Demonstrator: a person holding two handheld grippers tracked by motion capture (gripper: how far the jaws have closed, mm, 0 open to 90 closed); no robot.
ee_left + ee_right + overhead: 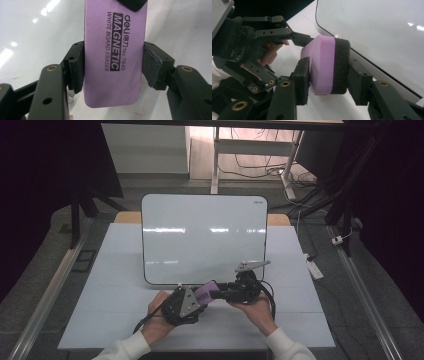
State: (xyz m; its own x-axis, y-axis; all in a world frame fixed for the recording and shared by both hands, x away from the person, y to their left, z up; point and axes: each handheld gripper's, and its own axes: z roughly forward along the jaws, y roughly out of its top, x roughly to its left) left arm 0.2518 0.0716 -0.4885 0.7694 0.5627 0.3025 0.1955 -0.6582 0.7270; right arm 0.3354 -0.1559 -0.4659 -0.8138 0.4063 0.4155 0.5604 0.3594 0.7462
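A purple whiteboard eraser with a black felt face is held just above the table, in front of the near edge of the whiteboard. My left gripper is shut on it; in the left gripper view both pads press the eraser on its long sides. My right gripper comes in from the right. In the right gripper view, the right gripper has one pad on the purple back of the eraser and the other on the black felt. A left gripper finger reaches the eraser's far end.
The whiteboard lies flat on the pale table, covering its middle and back. Bare tabletop lies to the left and right of the board. A white power strip and cables lie on the floor off the table's right edge.
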